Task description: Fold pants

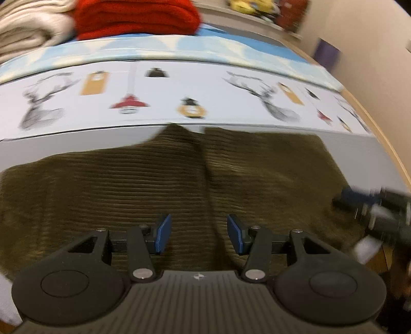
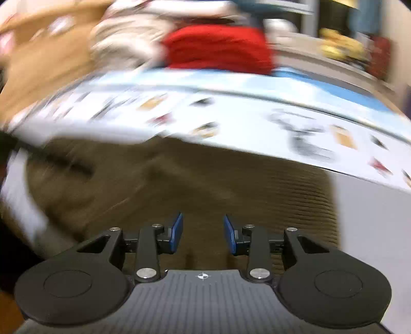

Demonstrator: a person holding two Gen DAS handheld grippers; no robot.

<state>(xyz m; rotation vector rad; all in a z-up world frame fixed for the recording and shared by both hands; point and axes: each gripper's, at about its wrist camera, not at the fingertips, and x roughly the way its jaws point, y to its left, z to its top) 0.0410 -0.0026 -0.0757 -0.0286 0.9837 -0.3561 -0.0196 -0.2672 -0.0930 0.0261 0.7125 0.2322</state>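
Note:
Olive-brown corduroy pants (image 1: 154, 179) lie spread flat on the table, filling the lower half of the left wrist view. They also show in the right wrist view (image 2: 205, 179), blurred by motion. My left gripper (image 1: 199, 236) is open and empty, hovering just above the pants near a dark lengthwise crease. My right gripper (image 2: 203, 233) is open and empty, also just above the pants. The right gripper's body shows blurred at the right edge of the left wrist view (image 1: 377, 210).
A patterned cloth (image 1: 179, 87) with deer and ornaments covers the table beyond the pants. A folded red garment (image 1: 136, 18) and a cream one (image 1: 28, 23) lie at the far side. The wooden table edge (image 1: 385, 138) curves along the right.

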